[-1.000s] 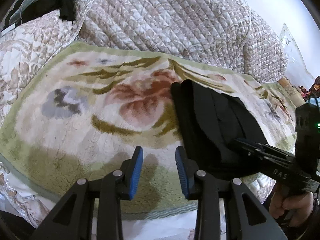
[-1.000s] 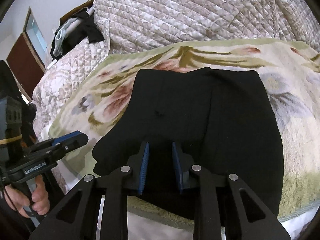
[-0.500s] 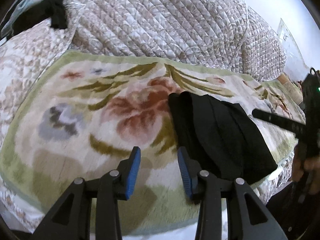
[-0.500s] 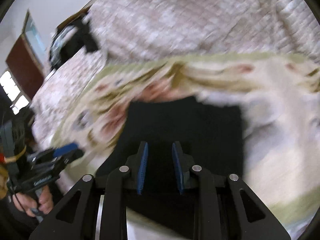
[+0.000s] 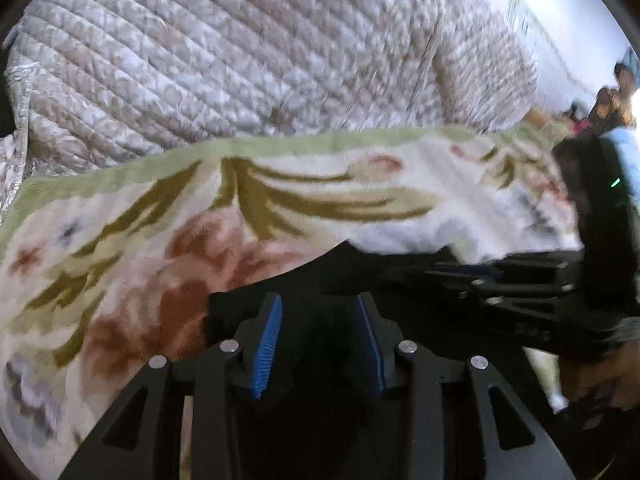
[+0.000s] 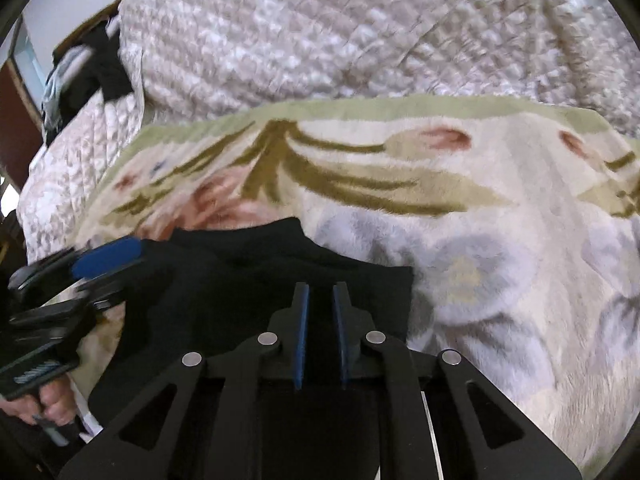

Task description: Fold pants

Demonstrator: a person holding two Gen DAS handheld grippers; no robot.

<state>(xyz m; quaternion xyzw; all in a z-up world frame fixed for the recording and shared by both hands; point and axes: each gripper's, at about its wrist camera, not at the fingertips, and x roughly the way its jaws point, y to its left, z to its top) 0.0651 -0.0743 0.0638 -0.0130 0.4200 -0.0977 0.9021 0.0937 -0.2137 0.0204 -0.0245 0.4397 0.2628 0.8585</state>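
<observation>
The black pants lie folded on a floral plush blanket; the right wrist view shows them at the near edge. My left gripper hovers over their left part, jaws apart and closing a little, nothing pinched. It also shows at the left of the right wrist view. My right gripper is over the pants' near right part, its jaws closing to a narrow gap. Black cloth shows through that gap; I cannot tell whether the pads touch it. The left wrist view catches it blurred.
A bulky quilted cover rises behind the blanket. Dark clothes are piled at the far left. A hand holds the left gripper's handle, another hand the right one. The bed's edge runs just below both grippers.
My left gripper swung right, from the bare blanket to over the pants. My right gripper drew back toward the pants' near edge and its jaws narrowed.
</observation>
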